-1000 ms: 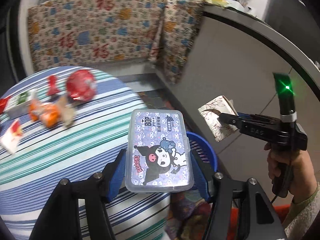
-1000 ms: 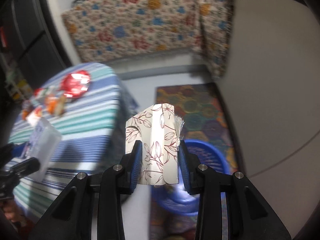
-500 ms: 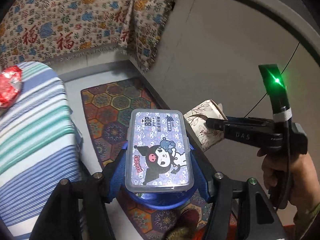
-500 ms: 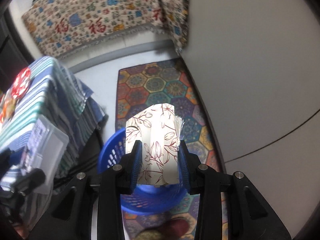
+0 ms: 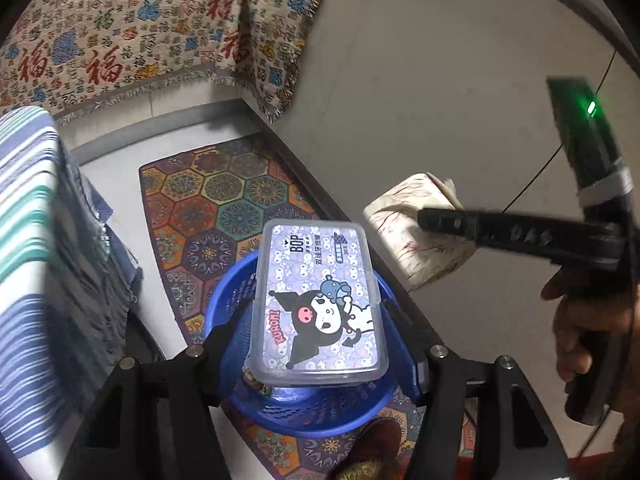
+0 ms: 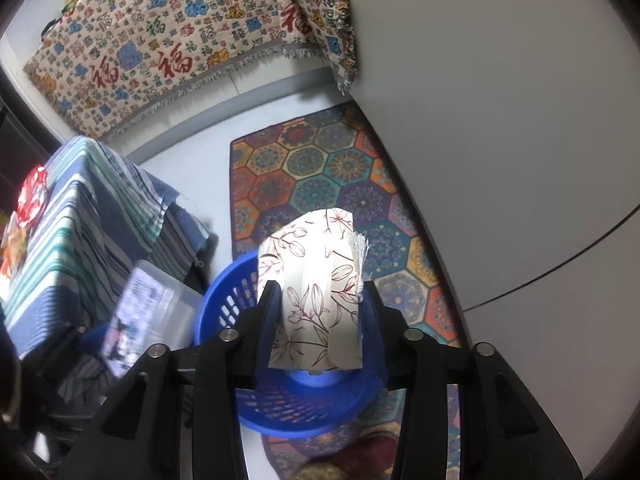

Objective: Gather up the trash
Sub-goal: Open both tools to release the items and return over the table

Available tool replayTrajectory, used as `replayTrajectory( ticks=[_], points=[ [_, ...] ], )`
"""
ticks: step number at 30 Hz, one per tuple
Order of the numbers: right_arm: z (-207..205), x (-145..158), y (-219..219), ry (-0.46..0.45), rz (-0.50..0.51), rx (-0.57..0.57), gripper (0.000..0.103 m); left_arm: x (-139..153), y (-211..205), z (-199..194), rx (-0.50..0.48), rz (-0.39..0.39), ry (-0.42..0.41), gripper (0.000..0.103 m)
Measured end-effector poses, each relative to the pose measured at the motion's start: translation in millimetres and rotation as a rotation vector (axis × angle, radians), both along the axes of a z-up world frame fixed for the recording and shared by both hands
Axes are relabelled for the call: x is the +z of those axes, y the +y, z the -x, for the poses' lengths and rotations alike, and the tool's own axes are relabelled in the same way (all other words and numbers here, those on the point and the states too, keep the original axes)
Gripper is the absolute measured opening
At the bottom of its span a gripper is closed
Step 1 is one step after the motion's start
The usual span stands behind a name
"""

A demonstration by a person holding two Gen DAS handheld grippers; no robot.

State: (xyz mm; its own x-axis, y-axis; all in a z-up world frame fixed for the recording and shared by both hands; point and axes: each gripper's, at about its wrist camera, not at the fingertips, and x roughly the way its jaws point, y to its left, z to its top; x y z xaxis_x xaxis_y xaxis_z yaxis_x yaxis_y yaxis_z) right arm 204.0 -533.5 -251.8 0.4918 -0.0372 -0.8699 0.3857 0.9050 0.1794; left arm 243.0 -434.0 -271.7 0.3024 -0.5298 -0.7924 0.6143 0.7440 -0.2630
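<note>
My left gripper (image 5: 316, 320) is shut on a clear plastic box with a cartoon lid (image 5: 318, 300) and holds it right above the blue basket (image 5: 304, 412) on the floor. My right gripper (image 6: 320, 304) is shut on a floral tissue pack (image 6: 316, 292) and holds it over the same blue basket (image 6: 296, 408). The tissue pack (image 5: 416, 240) and right gripper also show at the right of the left wrist view. The plastic box (image 6: 140, 312) shows blurred at the left of the right wrist view.
A table with a striped blue cloth (image 6: 80, 224) stands left of the basket, with a red wrapper (image 6: 32, 196) on it. A patterned hexagon rug (image 6: 320, 184) lies under the basket. A cloth-covered counter (image 6: 180, 40) and a white wall are behind.
Both grippers have swung away from the table and down over the blue basket, each still holding its item. The basket now sits directly beneath both items.
</note>
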Motion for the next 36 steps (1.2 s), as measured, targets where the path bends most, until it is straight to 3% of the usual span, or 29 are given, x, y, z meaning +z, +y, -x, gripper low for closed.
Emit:
replayTrajectory(
  ticks=[1,6,8,13,21,27,32,36],
  points=[
    [-0.8,0.2,-0.1,-0.008,-0.004,-0.003,0.056,-4.0,-2.7,-0.4,-0.007,0.005,0.001,0.073],
    [1.3,14.8,-3.5,-0.055,0.028,-0.035,0.061,-6.2,-8.0,-3.8,-0.003,0.001,-0.017,0.076],
    [2.5,21.8,-2.5,-0.075,0.055,-0.044,0.070,0.3,-3.0,-2.5,0.011,0.013,-0.032,0.076],
    [1.9,36.7,2.1,-0.105,0.137,-0.064,0.086,28.5,12.4,9.5,0.047,0.009,-0.090,0.076],
    [3.2,62.7,24.6,-0.172,0.262,-0.058,0.090,95.9,68.6,48.1,0.105,0.018,-0.164,0.077],
    [-1.8,92.7,82.1,-0.260,0.279,0.045,0.092,120.9,162.6,66.7,0.232,-0.036,-0.206,0.078],
    [-2.2,113.9,155.6,-0.341,0.243,0.167,0.095,108.8,256.4,66.1,0.374,-0.144,-0.196,0.078],
    [-8.2,111.5,232.7,-0.359,0.201,0.296,0.096,96.5,328.6,58.7,0.495,-0.218,-0.199,0.078]
  ],
)
